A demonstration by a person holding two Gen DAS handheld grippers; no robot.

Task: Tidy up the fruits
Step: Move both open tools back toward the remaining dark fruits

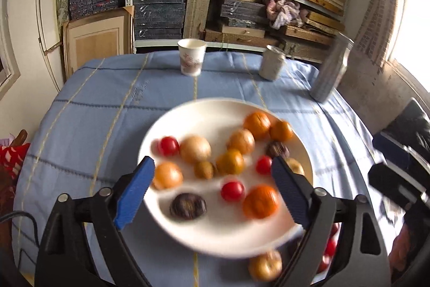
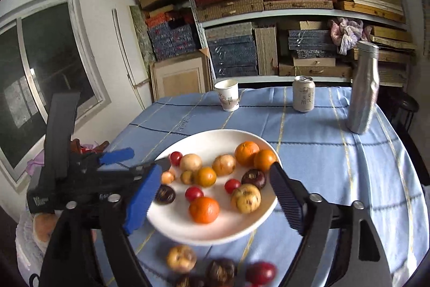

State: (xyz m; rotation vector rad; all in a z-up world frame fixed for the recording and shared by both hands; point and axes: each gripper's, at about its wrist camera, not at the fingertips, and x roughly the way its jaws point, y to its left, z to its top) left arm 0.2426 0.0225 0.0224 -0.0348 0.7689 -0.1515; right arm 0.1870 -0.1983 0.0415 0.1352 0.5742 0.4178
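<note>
A white plate [image 1: 204,109] [image 2: 209,135] sits on the blue tablecloth and holds several fruits: oranges [image 2: 204,209], red cherry tomatoes [image 2: 194,193], dark purple fruits [image 2: 254,177] and yellow-brown fruits [image 2: 246,198]. Loose fruits lie on the cloth in front of the plate: a yellow-brown one [image 2: 181,258] [image 1: 264,265], a dark one [image 2: 220,270] and a red one [image 2: 260,273]. My left gripper [image 1: 212,162] [image 2: 139,160] is open above the plate's near left side, holding nothing. The right gripper [image 2: 215,168] is open over the plate's near edge, also holding nothing.
At the far side of the table stand a paper cup [image 2: 227,95], a drink can [image 2: 303,93] and a tall silver bottle [image 2: 364,88]. Shelves [image 2: 282,12] packed with boxes fill the wall behind. A window [image 2: 51,66] is at the left.
</note>
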